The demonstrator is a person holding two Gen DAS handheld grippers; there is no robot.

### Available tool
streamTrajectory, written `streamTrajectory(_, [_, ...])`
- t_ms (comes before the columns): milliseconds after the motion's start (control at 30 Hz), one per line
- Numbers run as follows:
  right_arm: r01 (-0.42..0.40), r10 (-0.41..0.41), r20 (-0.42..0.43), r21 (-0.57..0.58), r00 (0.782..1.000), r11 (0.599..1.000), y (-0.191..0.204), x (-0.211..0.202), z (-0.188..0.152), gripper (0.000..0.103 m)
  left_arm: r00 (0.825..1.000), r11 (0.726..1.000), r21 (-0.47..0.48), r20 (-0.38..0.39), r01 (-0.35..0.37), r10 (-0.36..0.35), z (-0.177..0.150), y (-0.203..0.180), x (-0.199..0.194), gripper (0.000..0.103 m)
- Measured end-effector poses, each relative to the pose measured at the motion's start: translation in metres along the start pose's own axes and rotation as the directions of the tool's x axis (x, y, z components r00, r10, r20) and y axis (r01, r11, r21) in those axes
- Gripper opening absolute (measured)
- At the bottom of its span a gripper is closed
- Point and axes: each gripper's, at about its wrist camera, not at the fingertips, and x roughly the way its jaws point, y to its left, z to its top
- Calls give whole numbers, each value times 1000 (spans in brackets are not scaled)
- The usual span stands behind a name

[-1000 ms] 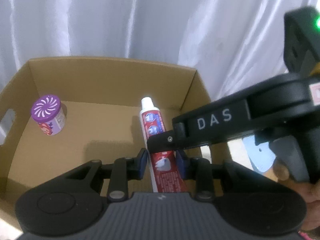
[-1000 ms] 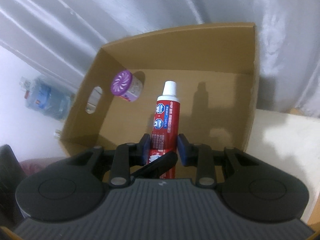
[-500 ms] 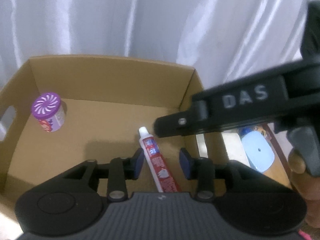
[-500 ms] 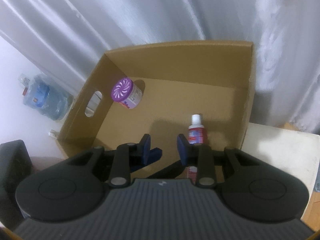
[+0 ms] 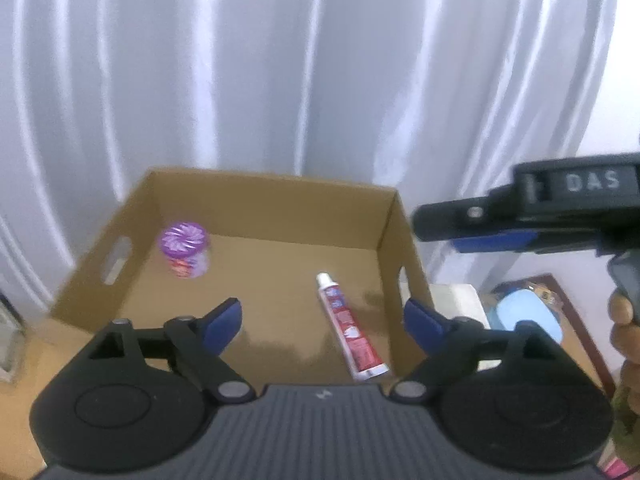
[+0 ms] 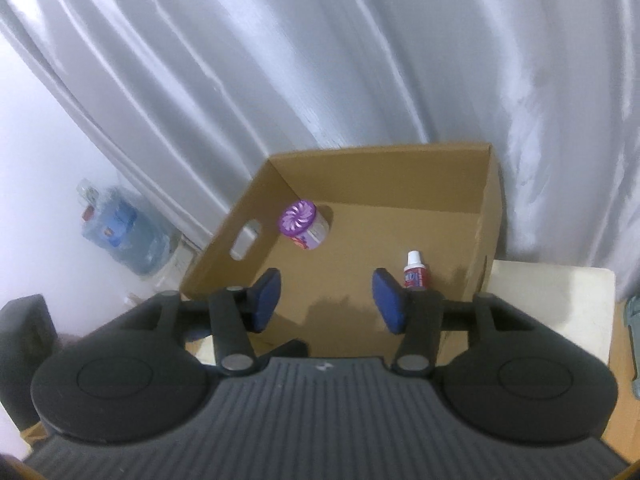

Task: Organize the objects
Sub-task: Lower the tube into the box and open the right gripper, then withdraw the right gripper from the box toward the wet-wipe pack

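A red toothpaste tube (image 5: 351, 330) with a white cap lies flat on the floor of an open cardboard box (image 5: 276, 205), near its right wall. A purple-lidded jar (image 5: 185, 249) stands in the far left corner. My left gripper (image 5: 323, 320) hovers above the box's near edge, its jaws opening wide with nothing gripped. My right gripper (image 6: 327, 299) also hangs back above the box (image 6: 490, 200), jaws opening and empty; the tube's cap end (image 6: 415, 270) shows just beyond its right finger, and the jar (image 6: 303, 227) sits further in. The right gripper's body (image 5: 532, 208) crosses the left wrist view.
Grey curtains hang behind the box. A large water bottle (image 6: 120, 232) stands on the floor at left. A white block (image 6: 552, 304) sits right of the box, with a light blue object (image 5: 528, 316) and a hand (image 5: 626, 332) at the right.
Both grippers let go of the toothpaste tube, which now lies in the box. Both have opened and pulled up and back from the box.
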Motion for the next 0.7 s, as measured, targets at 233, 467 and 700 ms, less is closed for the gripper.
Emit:
streamTrajectory(233, [19, -14, 85, -57, 996, 998, 28, -52, -45, 85, 996, 994, -82, 39, -76, 79, -34, 20, -61, 102])
streamTrajectory(467, [61, -50, 87, -137, 995, 989, 68, -66, -90, 91, 990, 978, -161, 32, -132, 139, -77, 45, -98, 102])
streamTrajectory(700, [86, -71, 87, -186, 994, 979, 110, -77, -120, 102, 980, 948, -260, 24, -183, 196, -121, 80, -137, 103])
